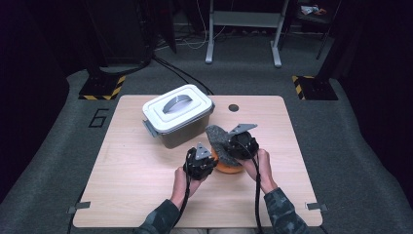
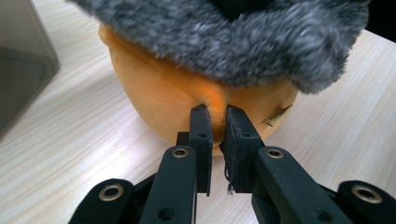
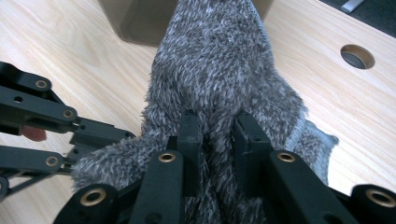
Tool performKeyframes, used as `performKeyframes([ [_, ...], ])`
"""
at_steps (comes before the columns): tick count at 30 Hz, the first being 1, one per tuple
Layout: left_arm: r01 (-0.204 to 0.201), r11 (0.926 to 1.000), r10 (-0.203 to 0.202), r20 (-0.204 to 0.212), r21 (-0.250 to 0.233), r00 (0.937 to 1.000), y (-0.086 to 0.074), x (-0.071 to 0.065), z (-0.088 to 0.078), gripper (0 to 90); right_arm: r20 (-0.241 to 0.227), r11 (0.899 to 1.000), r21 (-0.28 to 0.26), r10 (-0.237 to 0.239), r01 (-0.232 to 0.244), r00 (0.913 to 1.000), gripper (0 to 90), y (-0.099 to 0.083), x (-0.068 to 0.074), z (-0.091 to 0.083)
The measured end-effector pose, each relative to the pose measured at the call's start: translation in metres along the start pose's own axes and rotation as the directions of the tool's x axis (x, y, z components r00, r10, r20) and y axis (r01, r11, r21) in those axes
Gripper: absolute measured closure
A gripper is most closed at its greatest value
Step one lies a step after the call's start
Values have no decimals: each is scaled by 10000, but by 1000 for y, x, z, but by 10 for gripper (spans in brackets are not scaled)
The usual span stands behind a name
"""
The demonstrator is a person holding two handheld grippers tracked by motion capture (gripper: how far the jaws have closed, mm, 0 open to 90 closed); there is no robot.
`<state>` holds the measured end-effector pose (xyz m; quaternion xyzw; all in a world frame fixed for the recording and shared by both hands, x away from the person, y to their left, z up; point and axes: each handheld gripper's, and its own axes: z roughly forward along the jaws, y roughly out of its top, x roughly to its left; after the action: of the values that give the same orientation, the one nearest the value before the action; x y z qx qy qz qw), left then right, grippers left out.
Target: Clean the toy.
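Note:
A soft orange item lies on the wooden table, with a fuzzy grey sock draped over its top. My left gripper is at the orange item's left side. In the left gripper view its jaws are shut on a pinch of the orange fabric, under the grey sock. My right gripper comes in from the right. It is shut on a fold of the grey sock, as the right gripper view shows. The left gripper's black linkage reaches in at the left of that view.
A grey lidded plastic box with a handle stands just behind the sock, left of centre. A round cable hole sits near the table's far edge. Dark floor, striped stand feet and a frame lie beyond.

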<state>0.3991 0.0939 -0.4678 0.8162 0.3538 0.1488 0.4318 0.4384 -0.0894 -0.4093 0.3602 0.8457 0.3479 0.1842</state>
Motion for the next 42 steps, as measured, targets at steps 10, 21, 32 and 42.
performKeyframes([
  [10, 39, 10000, -39, -3, 3, 10000, -3, 2, 0, 822, 300, 9981, 32, 619, -620, 9976, 744, -10, -15, -7],
  [21, 173, 9999, -173, -13, 14, 9999, -5, 2, 1, 822, 765, 9915, 121, 1283, -1296, 9888, 743, -27, -35, -13],
  [32, 199, 9998, -200, 39, 25, 9998, -6, 1, 1, 821, 1123, 9785, 452, 1951, -2012, 9743, 741, -54, -56, -15],
  [42, 229, 9997, -229, 50, 52, 9997, -6, 3, 2, 820, 1267, 9589, 971, 2538, -2666, 9589, 740, -76, -67, -1],
])
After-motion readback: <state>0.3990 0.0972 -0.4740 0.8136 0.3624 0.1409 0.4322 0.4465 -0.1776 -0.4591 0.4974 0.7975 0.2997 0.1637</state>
